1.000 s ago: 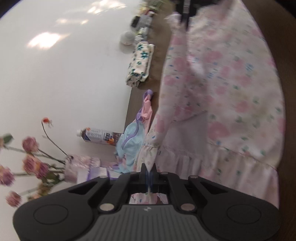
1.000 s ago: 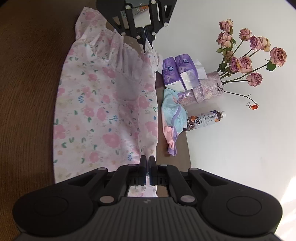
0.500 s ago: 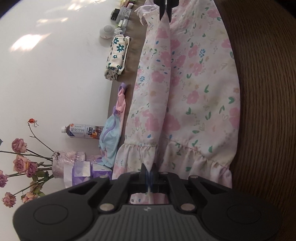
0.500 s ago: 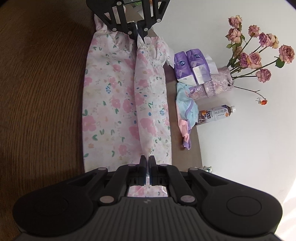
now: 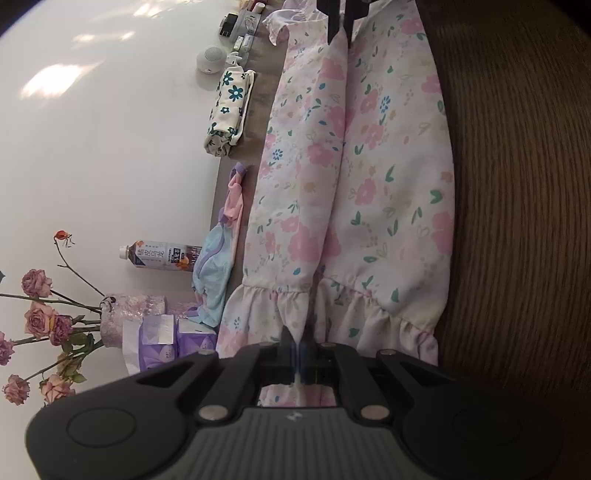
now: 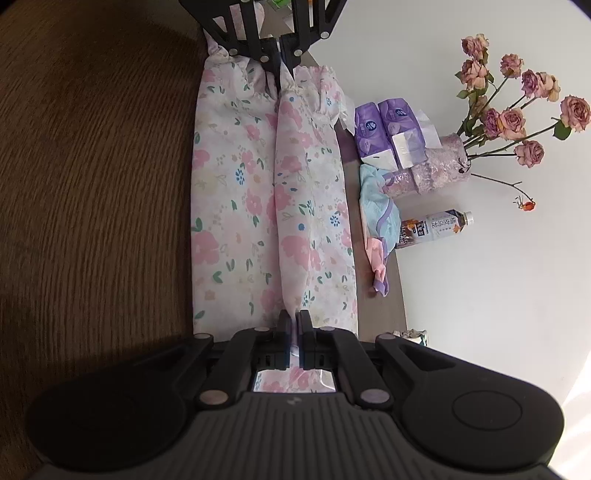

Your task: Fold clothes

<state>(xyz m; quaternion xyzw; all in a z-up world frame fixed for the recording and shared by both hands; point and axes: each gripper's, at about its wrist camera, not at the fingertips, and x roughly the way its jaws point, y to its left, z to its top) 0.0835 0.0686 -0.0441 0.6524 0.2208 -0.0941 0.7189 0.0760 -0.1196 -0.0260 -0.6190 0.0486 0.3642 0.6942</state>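
Note:
A pink floral dress [image 5: 369,177] [image 6: 258,206] lies stretched lengthwise on the brown wooden table [image 5: 517,221] [image 6: 92,184], with a raised fold ridge running down its middle. My left gripper [image 5: 298,341] is shut on the ruffled hem end. My right gripper [image 6: 294,321] is shut on the opposite end of the same ridge. Each gripper shows at the far end of the other's view: the right gripper [image 5: 339,26] and the left gripper [image 6: 277,51].
Along the wall side of the table lie a small blue and pink garment [image 5: 218,266], a folded floral cloth [image 5: 229,107], a drink bottle [image 5: 159,254], purple tissue packs [image 6: 388,136], a vase of pink roses [image 6: 439,170], and small items [image 5: 236,29].
The dress went from hanging slack and bunched to pulled taut and laid flat on the table. Both grippers moved apart and lower, keeping hold of its ends.

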